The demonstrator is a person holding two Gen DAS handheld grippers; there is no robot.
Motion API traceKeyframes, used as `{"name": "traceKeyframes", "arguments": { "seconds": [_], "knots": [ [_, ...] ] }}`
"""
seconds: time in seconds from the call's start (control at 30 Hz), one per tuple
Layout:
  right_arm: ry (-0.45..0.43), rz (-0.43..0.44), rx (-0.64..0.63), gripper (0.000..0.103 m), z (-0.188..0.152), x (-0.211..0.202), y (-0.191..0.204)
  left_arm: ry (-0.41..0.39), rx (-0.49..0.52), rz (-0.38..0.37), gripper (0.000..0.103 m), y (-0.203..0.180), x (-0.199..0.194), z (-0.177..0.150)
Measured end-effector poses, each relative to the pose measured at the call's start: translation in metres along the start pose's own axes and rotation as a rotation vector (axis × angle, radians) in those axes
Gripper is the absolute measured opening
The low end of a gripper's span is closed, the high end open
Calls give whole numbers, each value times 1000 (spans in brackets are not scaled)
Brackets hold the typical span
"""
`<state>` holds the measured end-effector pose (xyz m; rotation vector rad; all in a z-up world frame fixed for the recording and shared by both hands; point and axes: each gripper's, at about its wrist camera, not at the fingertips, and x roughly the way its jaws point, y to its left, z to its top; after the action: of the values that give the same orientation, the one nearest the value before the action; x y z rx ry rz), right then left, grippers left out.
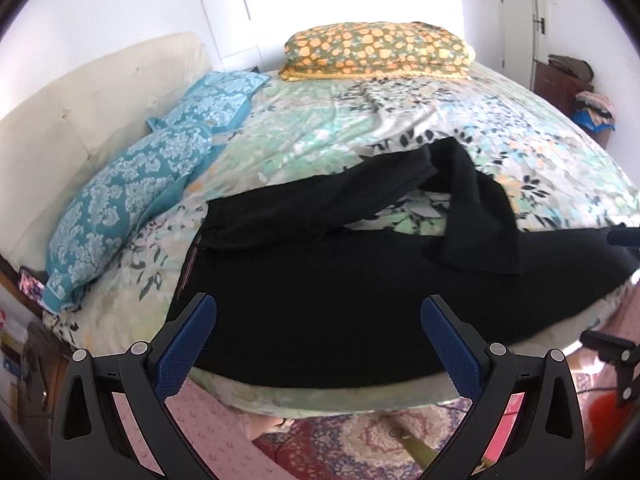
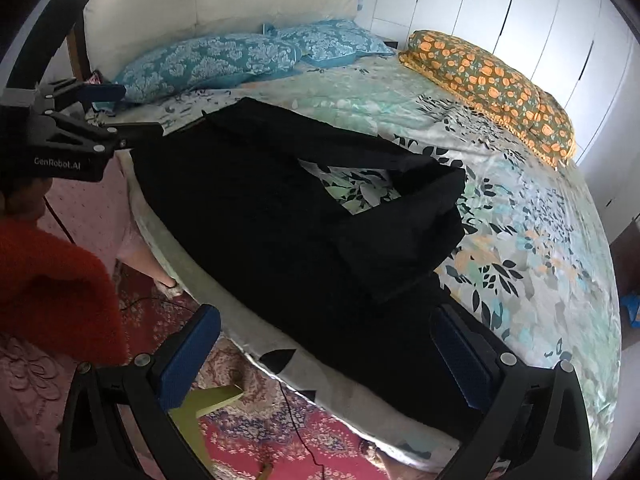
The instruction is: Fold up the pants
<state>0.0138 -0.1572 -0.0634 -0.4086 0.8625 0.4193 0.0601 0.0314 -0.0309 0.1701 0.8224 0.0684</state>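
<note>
**Black pants on bed, both claws spread**

Black fabric pants (image 1: 320,288) lie across near edge of floral-print bed cover (image 1: 360,120), waistband twd the two teal patterned pillows (image 1: 132,196). Both legs are flipped back over the body: one runs diagonally, other drapes down w/ its hem on the main panel, a patch of cover showing between them.

Left claw (image 1: 319,344) hovers at bed edge over pants, blue pads wide apart, nothing between. Right claw (image 2: 326,354) likewise spread, empty, over the pants' other end.

Orange-flowered pillow (image 1: 376,50) sits at far side. Cream padded headboard (image 1: 80,112) behind the teal pair.
</note>
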Motion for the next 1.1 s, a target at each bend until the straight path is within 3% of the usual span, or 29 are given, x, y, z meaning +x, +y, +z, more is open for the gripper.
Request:
{"name": "traceKeyframes", "arguments": {
  "seconds": [0.17,0.23,0.3,0.33,0.5,0.67,0.73,0.77,0.8,0.93,0.97,1.1],
  "knots": [
    [-49,-27,-18,103,16,27,-22,75,-87,-16,102,14,31,-18],
    [2,3,11,95,18,50,-27,106,-120,-35,102,18,39,-25],
    [55,61,26,71,20,79,-21,146,-160,-54,102,25,47,-28],
    [67,66,17,68,20,89,-18,147,-168,-57,102,26,46,-29],
    [122,46,-34,59,28,145,4,116,-163,-62,102,24,39,-28],
    [185,-44,-113,59,29,191,11,139,-159,-71,102,24,44,-31],
    [172,-26,-108,58,30,194,5,152,-174,-71,102,27,47,-32],
    [174,-6,-83,39,32,193,-3,159,-184,-69,102,29,49,-32],
    [173,11,-50,13,35,189,-13,166,-194,-67,102,32,50,-33],
    [50,64,317,13,35,137,-102,184,-227,-59,102,39,55,-35],
    [18,77,431,4,29,123,-130,189,-233,-60,102,39,56,-35],
    [-50,93,726,4,-6,83,-217,216,-227,-66,102,35,64,-36]
  ]
}}
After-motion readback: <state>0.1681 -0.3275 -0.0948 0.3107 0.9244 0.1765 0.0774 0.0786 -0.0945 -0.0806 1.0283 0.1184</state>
